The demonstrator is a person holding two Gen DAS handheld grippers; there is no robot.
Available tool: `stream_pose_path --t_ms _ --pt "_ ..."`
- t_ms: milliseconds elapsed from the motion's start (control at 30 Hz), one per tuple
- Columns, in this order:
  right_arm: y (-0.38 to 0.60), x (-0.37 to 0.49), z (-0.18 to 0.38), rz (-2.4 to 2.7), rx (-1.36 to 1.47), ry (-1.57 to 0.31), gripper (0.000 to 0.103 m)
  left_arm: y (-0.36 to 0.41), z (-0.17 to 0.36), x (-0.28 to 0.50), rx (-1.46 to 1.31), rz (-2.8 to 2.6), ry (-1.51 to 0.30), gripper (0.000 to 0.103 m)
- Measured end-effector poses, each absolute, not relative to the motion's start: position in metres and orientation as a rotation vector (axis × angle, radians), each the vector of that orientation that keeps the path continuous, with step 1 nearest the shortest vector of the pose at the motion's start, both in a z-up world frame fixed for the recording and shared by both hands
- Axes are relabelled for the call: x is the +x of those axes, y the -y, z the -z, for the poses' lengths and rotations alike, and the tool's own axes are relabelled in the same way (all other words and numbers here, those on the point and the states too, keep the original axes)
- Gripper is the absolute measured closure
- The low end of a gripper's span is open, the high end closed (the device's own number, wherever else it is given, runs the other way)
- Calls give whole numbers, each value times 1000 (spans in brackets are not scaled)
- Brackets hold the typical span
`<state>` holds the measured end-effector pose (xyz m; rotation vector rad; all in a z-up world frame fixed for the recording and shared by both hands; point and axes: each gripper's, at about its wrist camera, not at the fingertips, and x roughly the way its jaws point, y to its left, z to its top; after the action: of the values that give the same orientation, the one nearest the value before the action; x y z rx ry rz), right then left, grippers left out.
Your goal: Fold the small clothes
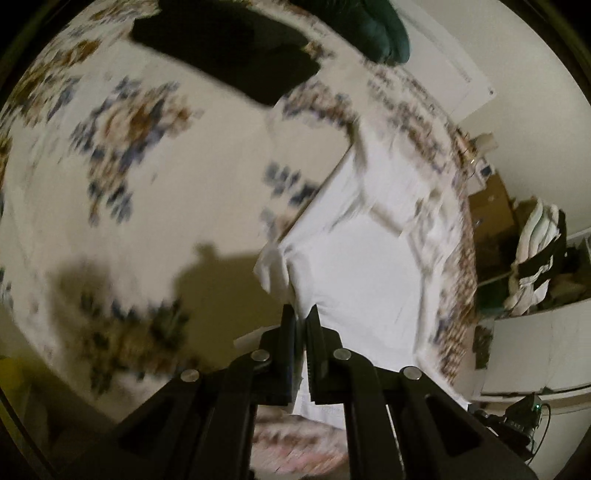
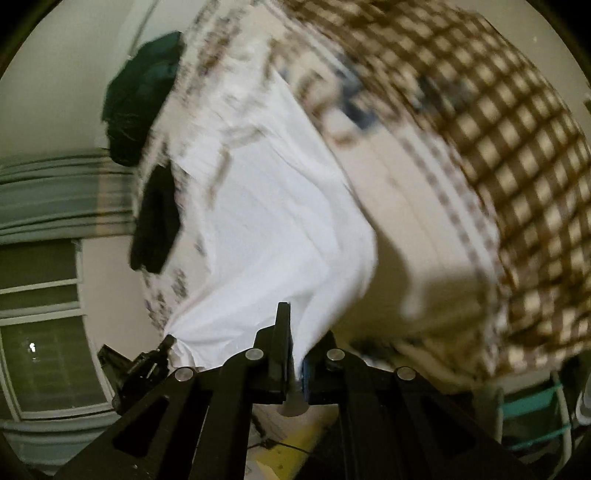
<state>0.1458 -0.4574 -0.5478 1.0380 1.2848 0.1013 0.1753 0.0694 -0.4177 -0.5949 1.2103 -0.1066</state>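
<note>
1. The left gripper [image 1: 301, 314] has its jaws closed tight on the near edge of a white garment [image 1: 354, 258].
2. The right gripper [image 2: 295, 321] is clamped on the same garment [image 2: 266, 206], cloth pinched between its jaws.
3. The garment hangs from both grips over the floral bedspread [image 1: 122, 155].
4. Farther off lie a black cloth [image 1: 229, 51] and a dark green one [image 1: 380, 33].

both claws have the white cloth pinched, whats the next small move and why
Probably carry the held edge forward over the rest of the white garment and lay it down as a fold. The left claw and right claw are both shut on one edge, raised off the floral sheet, while the far part looks to be lying on it.
</note>
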Motion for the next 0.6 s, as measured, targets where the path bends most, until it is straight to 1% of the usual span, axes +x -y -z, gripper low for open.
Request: stream_pose_path --t_ms 100,167,233,367,600 --pt "466 191 523 -94 992 -1228 98 -55 406 230 -582 131 -1161 100" --pt "472 226 512 -76 981 -1194 98 -49 405 258 -570 149 -1144 100" --pt "476 264 506 -61 964 -1169 98 -39 408 303 -549 163 -1127 100" --pt "474 355 514 -8 921 -1149 98 -20 426 382 -525 182 -1128 100" --pt "481 488 555 112 906 -1144 98 -1 456 499 -510 192 -1158 100"
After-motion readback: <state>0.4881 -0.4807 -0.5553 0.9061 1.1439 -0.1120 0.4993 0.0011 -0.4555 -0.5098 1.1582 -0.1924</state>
